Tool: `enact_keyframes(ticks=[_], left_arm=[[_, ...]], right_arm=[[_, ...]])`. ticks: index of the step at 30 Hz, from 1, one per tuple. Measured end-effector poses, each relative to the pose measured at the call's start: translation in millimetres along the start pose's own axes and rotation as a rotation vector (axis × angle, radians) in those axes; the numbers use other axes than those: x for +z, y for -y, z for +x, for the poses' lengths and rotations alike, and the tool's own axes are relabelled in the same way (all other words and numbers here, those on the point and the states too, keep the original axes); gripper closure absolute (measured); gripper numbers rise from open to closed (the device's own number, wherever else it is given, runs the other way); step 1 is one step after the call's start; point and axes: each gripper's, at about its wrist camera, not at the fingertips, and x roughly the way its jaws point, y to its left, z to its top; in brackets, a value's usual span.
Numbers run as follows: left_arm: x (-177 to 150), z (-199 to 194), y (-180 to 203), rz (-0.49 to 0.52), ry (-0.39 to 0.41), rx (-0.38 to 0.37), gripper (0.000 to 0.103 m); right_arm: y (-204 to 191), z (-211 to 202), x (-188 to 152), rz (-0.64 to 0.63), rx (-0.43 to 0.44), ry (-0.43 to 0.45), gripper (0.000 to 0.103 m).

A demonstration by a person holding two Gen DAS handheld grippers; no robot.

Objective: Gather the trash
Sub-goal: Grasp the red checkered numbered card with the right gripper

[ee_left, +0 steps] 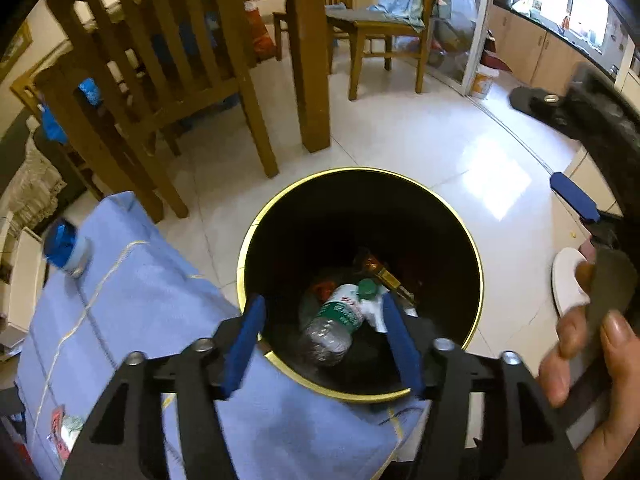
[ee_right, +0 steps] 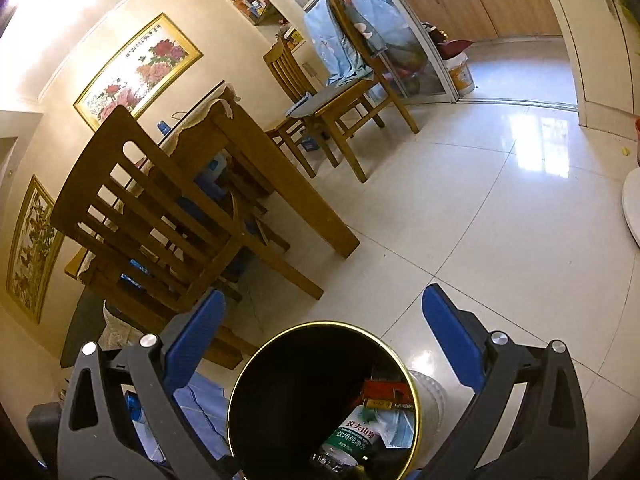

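Both the left gripper (ee_left: 324, 340) and the right gripper (ee_right: 324, 344) hang released and empty over the black bin (ee_left: 256, 240), where the plastic bottle (ee_left: 336, 324) lies among wrappers. Next, I'd lift both clear of the rim before seeking more trash.

glossy tiled floor (ee_right: 460, 200), wooden chair (ee_right: 160, 216)

both wrist views angled down, close above shared bin (ee_left: 360, 280) (ee_right: 324, 400)
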Motion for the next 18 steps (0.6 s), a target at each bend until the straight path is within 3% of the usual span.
enact_keyframes(ticks=[2, 6, 10, 18], left_arm=[[-12.7, -16.8, -10.3, -0.014, 0.042, 0.046, 0.024], [-40.2, -49.2, -34.1, -0.05, 0.108, 0.115, 0.018], [-72.5, -91.2, -63.2, -0.13, 0.21, 0.259, 0.008], [-136.6, -156.8, -129.0, -0.289, 0.308, 0.46, 0.007]], right_arm=[[-8.9, 2.7, -4.5, -0.025, 0.001, -0.013, 0.006], [-36.7, 10.7, -19.7, -0.099, 0.01, -0.049, 0.006], [-71.6, 16.0, -39.1, -0.199, 0.028, -0.072, 0.006], [-157.8, 17.1, -103.3, -0.525, 0.116, -0.124, 0.006]])
